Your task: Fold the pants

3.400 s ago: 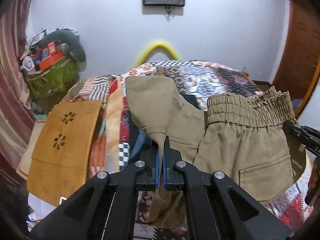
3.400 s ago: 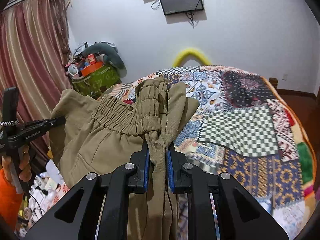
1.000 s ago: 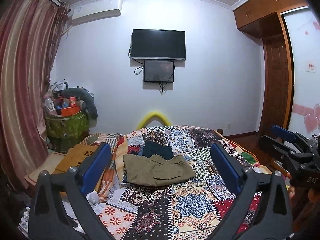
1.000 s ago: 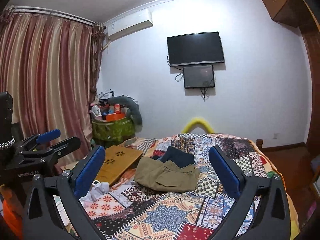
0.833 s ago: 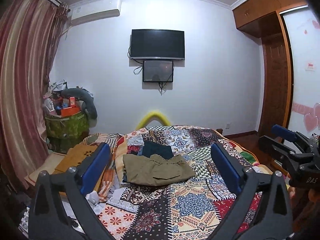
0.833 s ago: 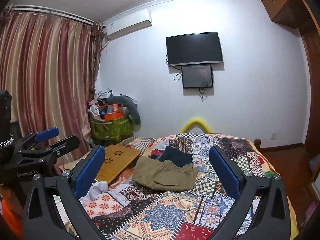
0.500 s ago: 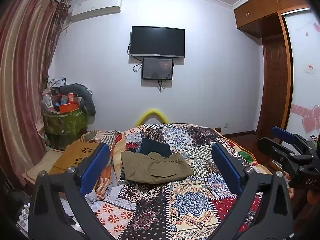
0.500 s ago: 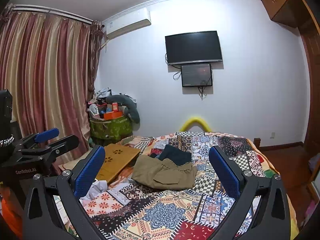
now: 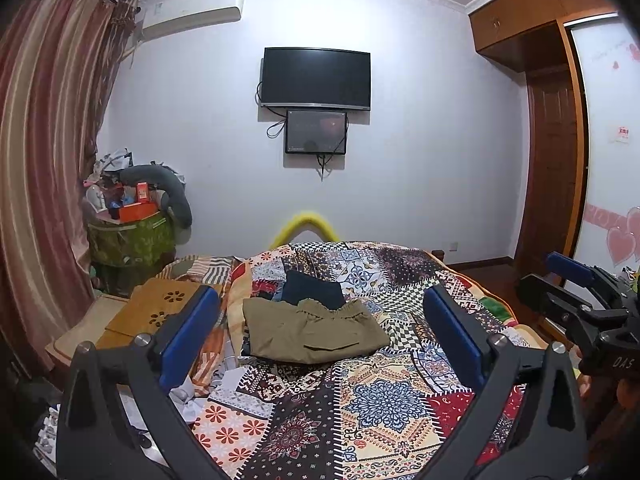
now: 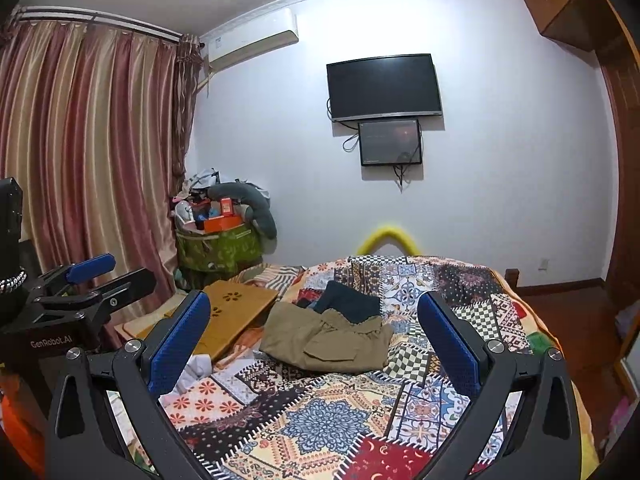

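Observation:
The khaki pants lie folded in a compact rectangle on the patchwork bedspread, elastic waistband at the back, a pocket flap on top. A dark blue garment lies just behind them. My left gripper is wide open, held well back from the pants, nothing between its blue pads. My right gripper is likewise wide open and empty, also back from the bed. Each gripper shows at the edge of the other's view.
A wooden lap desk leans at the bed's left side, with white crumpled items below it. A green bag piled with clutter stands by the curtain. Two screens hang on the far wall; a wardrobe stands right.
3.4 s ago both grippers were shut on the khaki pants, holding them up. Now the pants lie folded on the bed and both grippers are open and drawn back, hardly moving over the last second.

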{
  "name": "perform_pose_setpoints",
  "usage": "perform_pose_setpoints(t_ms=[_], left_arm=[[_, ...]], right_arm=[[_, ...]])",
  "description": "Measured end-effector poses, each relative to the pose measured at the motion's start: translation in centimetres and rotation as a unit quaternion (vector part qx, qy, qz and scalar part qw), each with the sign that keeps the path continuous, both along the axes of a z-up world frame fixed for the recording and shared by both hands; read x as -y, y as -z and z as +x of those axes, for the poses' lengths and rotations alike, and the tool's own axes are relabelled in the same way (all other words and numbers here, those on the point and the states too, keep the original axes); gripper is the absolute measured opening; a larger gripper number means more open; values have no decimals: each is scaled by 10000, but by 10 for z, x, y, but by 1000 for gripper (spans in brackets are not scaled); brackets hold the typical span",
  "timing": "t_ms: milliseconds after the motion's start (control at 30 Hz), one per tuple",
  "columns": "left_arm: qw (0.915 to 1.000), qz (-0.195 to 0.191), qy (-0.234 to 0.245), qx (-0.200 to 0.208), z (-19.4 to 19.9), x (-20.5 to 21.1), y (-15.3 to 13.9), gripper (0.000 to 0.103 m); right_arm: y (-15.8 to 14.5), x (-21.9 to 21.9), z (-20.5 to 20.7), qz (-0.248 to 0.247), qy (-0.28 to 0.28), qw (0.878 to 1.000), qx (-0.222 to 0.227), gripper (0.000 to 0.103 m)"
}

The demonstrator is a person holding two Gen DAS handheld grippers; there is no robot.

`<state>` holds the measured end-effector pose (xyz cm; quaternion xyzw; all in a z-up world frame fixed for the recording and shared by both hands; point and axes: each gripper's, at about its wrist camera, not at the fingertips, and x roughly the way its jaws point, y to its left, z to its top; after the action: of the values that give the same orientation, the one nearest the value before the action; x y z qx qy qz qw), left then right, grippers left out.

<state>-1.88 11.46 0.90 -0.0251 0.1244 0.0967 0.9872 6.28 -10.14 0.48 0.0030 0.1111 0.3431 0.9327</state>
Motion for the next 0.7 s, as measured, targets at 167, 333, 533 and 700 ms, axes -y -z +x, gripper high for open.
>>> perform_pose_setpoints(t_ms=[167, 333, 533, 700], left_arm=[[10000, 34, 27, 9, 1, 1, 2, 103], [10000, 42, 81, -4, 2, 4, 4, 103], [9999, 58, 143, -14, 2, 5, 4, 103], [9998, 57, 204, -22, 2, 4, 3, 103]], right_arm=[[0, 2, 0, 8, 37, 10000, -13, 103], [0, 3, -1, 4, 65, 10000, -12, 103], [-1, 4, -2, -1, 91, 10000, -28, 103], [-2, 4, -2, -3, 105, 9999, -24, 103]])
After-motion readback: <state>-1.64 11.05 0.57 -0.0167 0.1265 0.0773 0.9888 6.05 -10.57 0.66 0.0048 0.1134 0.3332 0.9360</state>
